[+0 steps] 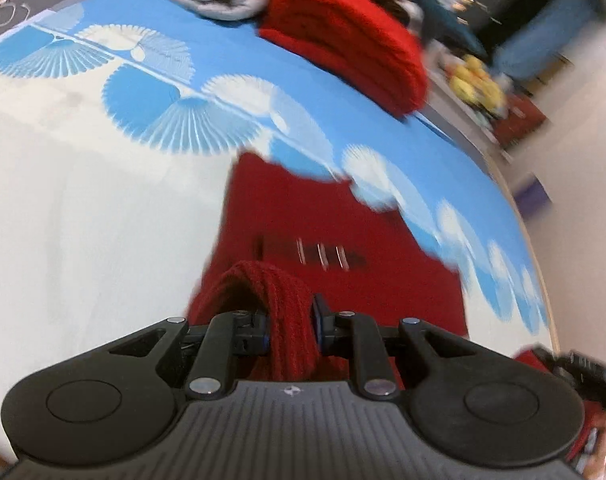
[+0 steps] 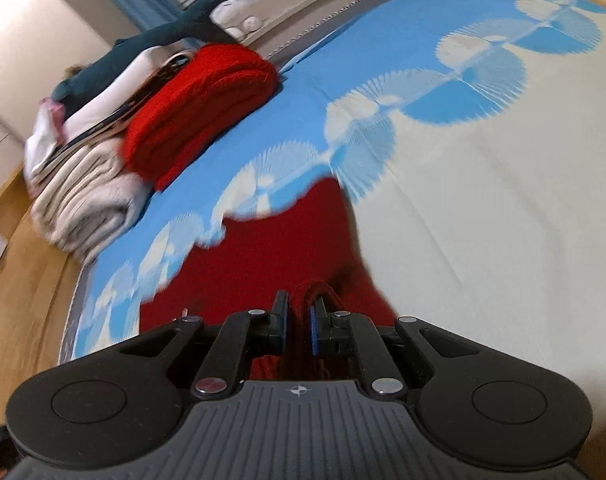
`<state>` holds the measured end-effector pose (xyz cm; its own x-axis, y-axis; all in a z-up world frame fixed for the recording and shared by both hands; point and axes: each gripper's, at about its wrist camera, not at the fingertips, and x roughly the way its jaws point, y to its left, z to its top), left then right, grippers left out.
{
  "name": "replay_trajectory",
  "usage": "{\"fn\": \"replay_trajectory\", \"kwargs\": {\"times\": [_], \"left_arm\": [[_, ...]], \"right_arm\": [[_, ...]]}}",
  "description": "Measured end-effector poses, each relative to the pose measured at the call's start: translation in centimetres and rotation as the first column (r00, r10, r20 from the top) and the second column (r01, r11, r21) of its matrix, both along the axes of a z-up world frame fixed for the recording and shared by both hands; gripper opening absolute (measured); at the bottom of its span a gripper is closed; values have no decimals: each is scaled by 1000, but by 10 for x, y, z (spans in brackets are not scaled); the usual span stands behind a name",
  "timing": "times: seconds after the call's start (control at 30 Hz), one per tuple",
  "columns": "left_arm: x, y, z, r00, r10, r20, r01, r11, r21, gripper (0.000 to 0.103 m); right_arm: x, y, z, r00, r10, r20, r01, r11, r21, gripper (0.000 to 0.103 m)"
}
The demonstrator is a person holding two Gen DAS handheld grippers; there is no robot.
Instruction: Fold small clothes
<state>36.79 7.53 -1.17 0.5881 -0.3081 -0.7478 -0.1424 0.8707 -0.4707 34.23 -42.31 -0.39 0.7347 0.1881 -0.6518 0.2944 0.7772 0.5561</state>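
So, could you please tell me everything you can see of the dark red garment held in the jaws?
The dark red garment looks like soft knit, with a ribbed edge. It lies spread on the blue-and-white bedsheet, blurred by motion. A dark strip with pale marks, perhaps a label, crosses it. The left gripper pinches a bunched ribbed fold; the right gripper clamps another edge. Both pinched parts are lifted; the rest touches the sheet.
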Motion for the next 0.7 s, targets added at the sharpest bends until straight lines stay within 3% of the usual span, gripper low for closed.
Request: {"fn": "replay_trajectory", "kwargs": {"times": [0.03,0.1,0.13,0.17,0.2,0.23,0.27,0.3,0.4,0.47,0.53,0.7], "left_arm": [[36,6,-10,996,79,-48,-78,997,10,29],[97,20,-36,956,247,-160,-239,968,70,69],[118,27,-48,939,275,-207,-266,961,71,71],[132,34,-57,923,296,-244,-291,955,59,71],[140,41,-65,914,312,-259,-314,949,35,72],[144,47,-67,915,317,-251,-324,946,16,76],[146,50,-69,918,317,-240,-322,947,21,88],[143,52,-70,924,312,-222,-309,950,52,94],[120,56,-75,938,292,-187,-280,956,89,100],[101,58,-78,947,255,-196,-258,966,14,101],[83,56,-80,954,227,-195,-234,972,-14,101],[21,54,-66,960,274,-63,-276,960,-34,102]], "right_arm": [[32,-2,-6,1000,-11,-17,11,1000,-3,10],[89,-10,-32,991,-91,-98,92,996,2,19],[106,-13,-49,975,-155,-157,155,988,-8,27],[114,-14,-62,964,-189,-187,188,982,-27,51],[119,-13,-73,962,-200,-188,195,980,-44,66],[118,-10,-81,965,-194,-176,188,981,-53,67],[115,-7,-88,973,-166,-163,158,986,-60,67],[108,-5,-95,978,-142,-154,134,989,-63,67],[91,-3,-105,982,-120,-149,109,990,-86,69],[78,-3,-104,979,-110,-172,95,991,-95,69],[60,-4,-96,981,-120,-152,107,990,-91,69],[10,4,-76,983,-160,-94,153,985,-79,72]]}}
